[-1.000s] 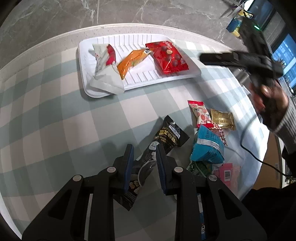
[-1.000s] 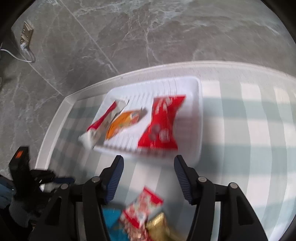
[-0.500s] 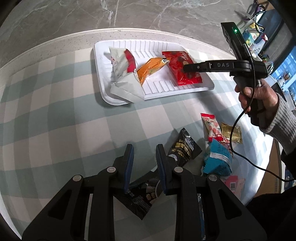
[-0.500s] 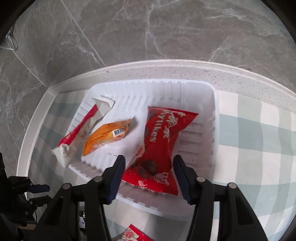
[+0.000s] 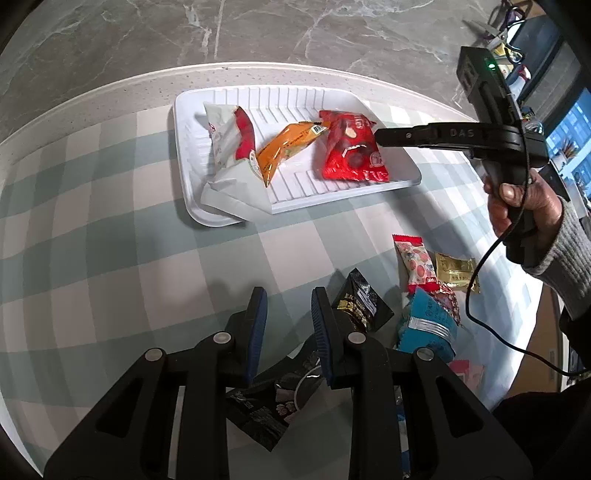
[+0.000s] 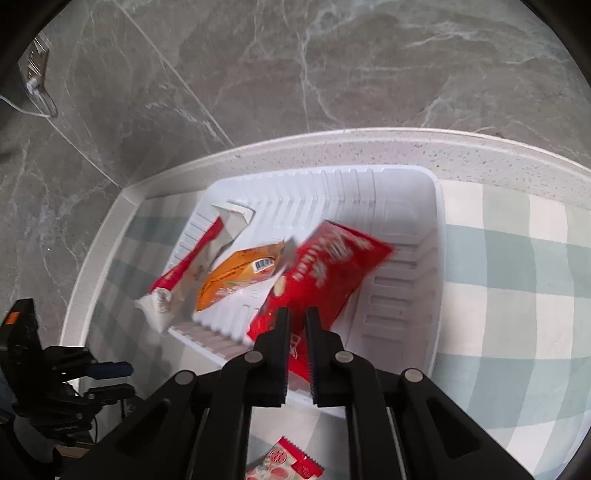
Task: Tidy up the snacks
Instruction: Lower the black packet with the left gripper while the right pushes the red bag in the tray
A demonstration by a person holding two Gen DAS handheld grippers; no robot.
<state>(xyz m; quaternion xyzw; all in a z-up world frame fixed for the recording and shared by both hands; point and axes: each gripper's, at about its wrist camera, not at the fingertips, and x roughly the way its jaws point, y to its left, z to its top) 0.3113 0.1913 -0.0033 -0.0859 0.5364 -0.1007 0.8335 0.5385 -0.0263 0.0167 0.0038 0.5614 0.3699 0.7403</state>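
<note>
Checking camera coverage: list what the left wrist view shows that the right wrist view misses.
Left wrist only: the black packet, blue packet, gold packet, and the hand holding the right gripper. Right wrist only: a wall socket. Both: the tray with the red packet, orange packet and white packet.

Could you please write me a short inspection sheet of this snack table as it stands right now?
Surface: checked cloth on a round table, pale rim bare.
Job's things: white tray holds a white-red packet, an orange packet and a red bag; loose snacks lie near the right edge.
Clutter: nothing seen beyond the snacks.
Grippers: right gripper shut on the red bag's near end, tilting it; left gripper shut, a black packet caught low between its fingers.
Cables: black cable hangs from the right gripper's handle.
Surroundings: grey marble floor.
</note>
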